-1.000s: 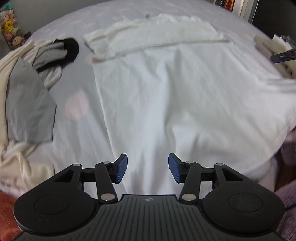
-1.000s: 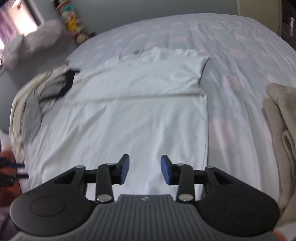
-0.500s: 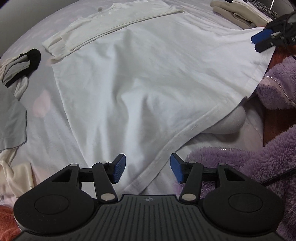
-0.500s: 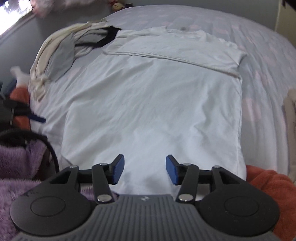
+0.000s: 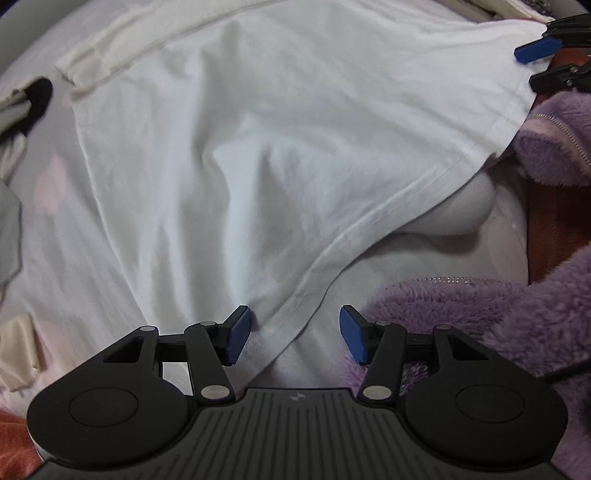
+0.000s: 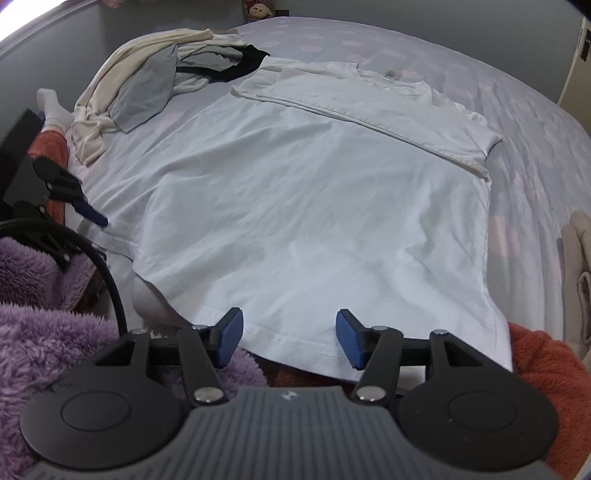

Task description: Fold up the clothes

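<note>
both wrist cams close, steep down; share white shirt [image 5: 258, 147] hem.

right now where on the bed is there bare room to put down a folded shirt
Free: the spotted bedsheet right of the white t-shirt, as far as the beige garment at the edge, and the stretch beyond the collar. Crowded: the far left, under the pile of unfolded clothes, and the near edge, with purple fleece and orange blanket.

It was a home bedroom: a bed [image 6: 535, 122] with a pink-spotted sheet, piled clothes [image 6: 147, 85] far left, a plush toy [image 6: 258, 11] beyond.
</note>
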The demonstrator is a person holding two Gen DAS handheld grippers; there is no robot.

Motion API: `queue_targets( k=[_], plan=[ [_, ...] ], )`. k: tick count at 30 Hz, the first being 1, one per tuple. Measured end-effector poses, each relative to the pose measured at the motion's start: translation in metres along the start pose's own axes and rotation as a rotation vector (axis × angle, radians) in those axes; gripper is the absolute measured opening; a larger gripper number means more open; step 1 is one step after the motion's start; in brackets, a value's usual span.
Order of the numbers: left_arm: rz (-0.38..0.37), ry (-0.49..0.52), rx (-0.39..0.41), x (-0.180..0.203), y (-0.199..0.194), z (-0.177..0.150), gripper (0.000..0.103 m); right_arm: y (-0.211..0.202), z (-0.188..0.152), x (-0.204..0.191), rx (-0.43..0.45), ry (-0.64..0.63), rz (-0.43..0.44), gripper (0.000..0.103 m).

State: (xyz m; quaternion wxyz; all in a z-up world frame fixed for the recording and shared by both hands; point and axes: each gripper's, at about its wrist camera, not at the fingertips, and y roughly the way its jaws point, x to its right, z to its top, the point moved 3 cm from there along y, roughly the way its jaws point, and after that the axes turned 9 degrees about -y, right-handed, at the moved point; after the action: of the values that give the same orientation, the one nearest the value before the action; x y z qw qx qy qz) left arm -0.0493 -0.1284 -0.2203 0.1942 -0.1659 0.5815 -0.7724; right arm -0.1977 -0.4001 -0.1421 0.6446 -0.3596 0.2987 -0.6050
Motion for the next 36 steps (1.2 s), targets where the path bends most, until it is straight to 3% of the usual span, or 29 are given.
queue_targets(
  k=[9, 14, 16, 22, 30, 34, 35, 36],
  plan=[
    [-0.016, 0.169, -0.065, 0.003, 0.015, 0.008, 0.057, -0.005, -0.002, 0.005, 0.020, -0.007, 0.011, 0.066],
    [0.019, 0.164, -0.050, 0.000, 0.013, 0.007, 0.041, -0.013, 0.000, 0.007, 0.002, -0.117, -0.025, 0.067],
    [0.039, 0.119, -0.030, -0.002, 0.011, 0.005, 0.033, -0.017, 0.001, 0.008, -0.013, -0.172, -0.037, 0.067],
    [0.128, 0.104, 0.030, -0.002, 0.005, -0.006, 0.012, -0.022, -0.005, 0.007, -0.104, -0.388, -0.074, 0.073],
    [0.139, 0.191, 0.004, 0.004, -0.001, -0.009, 0.012, -0.008, -0.011, 0.009, -0.281, -0.642, -0.178, 0.073],
    [0.127, 0.226, 0.010, -0.001, 0.003, -0.006, 0.017, -0.004, -0.015, 0.006, -0.281, -0.759, -0.205, 0.071],
    [0.132, 0.236, 0.015, -0.002, 0.004, -0.006, 0.018, -0.003, -0.016, 0.003, -0.274, -0.790, -0.213, 0.069],
    [0.138, 0.246, 0.021, -0.001, 0.005, -0.007, 0.021, -0.003, -0.018, 0.000, -0.268, -0.817, -0.212, 0.061]
  ],
)
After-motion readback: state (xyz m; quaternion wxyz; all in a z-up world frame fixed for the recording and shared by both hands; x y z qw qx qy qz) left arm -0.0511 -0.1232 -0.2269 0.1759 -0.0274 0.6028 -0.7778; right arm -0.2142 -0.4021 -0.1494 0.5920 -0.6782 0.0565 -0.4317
